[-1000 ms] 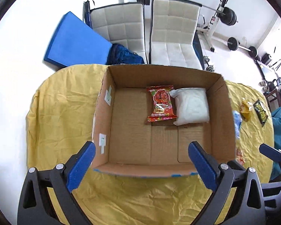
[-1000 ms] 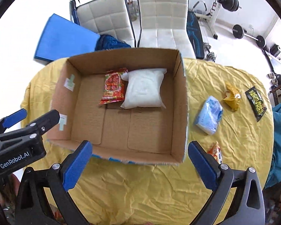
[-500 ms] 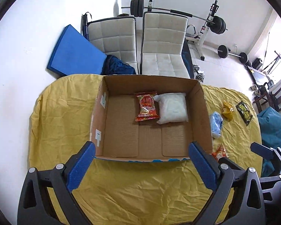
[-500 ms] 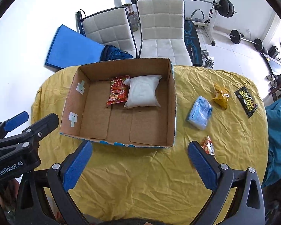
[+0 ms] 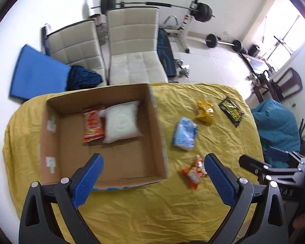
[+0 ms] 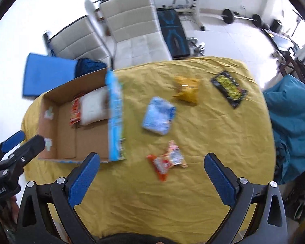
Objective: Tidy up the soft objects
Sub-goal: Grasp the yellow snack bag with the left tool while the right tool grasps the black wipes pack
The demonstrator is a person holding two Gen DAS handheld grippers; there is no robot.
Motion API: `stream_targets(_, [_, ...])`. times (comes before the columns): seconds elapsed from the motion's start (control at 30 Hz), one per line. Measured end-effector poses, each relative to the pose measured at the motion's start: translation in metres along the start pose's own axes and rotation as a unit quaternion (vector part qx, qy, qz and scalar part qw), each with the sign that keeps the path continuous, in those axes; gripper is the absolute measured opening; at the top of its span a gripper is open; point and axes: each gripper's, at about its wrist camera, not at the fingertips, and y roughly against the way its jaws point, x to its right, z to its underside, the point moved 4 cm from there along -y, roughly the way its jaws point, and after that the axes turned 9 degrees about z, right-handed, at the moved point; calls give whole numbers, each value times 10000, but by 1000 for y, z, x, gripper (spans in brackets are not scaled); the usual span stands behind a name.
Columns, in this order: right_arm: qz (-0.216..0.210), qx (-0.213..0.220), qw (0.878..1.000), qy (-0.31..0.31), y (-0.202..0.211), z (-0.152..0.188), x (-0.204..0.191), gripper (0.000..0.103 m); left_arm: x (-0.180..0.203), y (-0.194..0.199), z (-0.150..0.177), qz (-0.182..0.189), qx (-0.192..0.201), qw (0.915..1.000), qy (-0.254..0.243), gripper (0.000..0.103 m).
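Note:
An open cardboard box [image 5: 150, 134] [image 6: 57, 122] sits on a yellow-covered table and holds a red snack packet [image 5: 93, 123] and a white soft pack [image 5: 122, 122]. On the cloth to its right lie a light blue pack [image 5: 185, 133] [image 6: 158, 116], an orange packet [image 5: 193, 173] [image 6: 166, 162], a yellow packet [image 5: 205, 111] [image 6: 187, 89] and a black packet [image 5: 231, 111] [image 6: 228, 89]. My left gripper [image 5: 152, 179] is open and empty above the box's near right corner. My right gripper [image 6: 151, 177] is open and empty above the cloth near the orange packet.
Two white chairs [image 5: 132, 46] stand behind the table, with a blue mat [image 5: 38, 75] at the left and a weight bench behind. A teal beanbag [image 5: 278, 126] sits right of the table.
Both grippers have swung to the right and lifted back. The box has shifted left in both views and the loose packets have come toward the middle. Both grippers stay open.

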Motion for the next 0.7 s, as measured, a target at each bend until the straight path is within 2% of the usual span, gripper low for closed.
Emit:
stream_targets(0.13, [103, -264, 9989, -363, -26, -18, 69, 103, 49, -38, -18, 169, -280, 9992, -244, 102])
stream_targets(0.2, [74, -355, 9980, -520, -40, -25, 100, 103, 75, -68, -27, 243, -540, 9976, -354, 101])
stream_targets(0.33, [84, -566, 9957, -733, -73, -38, 146, 103, 108, -134, -39, 157, -1089, 9929, -457, 102])
stream_targets(0.4, [164, -679, 9943, -808, -94, -43, 169, 103, 117, -176, -43, 35, -1452, 9882, -492, 102])
stream_targets(0.47, [228, -774, 9927, -896, -116, -50, 191, 103, 121, -203, -48, -12, -1622, 9858, -431, 101])
stream_targets(0.6, [295, -877, 9913, -932, -153, -68, 218, 103, 129, -249, -66, 124, -1862, 9823, -153, 101])
stream_targets(0.7, [340, -881, 9929, -725, -185, -96, 230, 103, 144, -282, -83, 129, -1958, 9805, -144, 101])
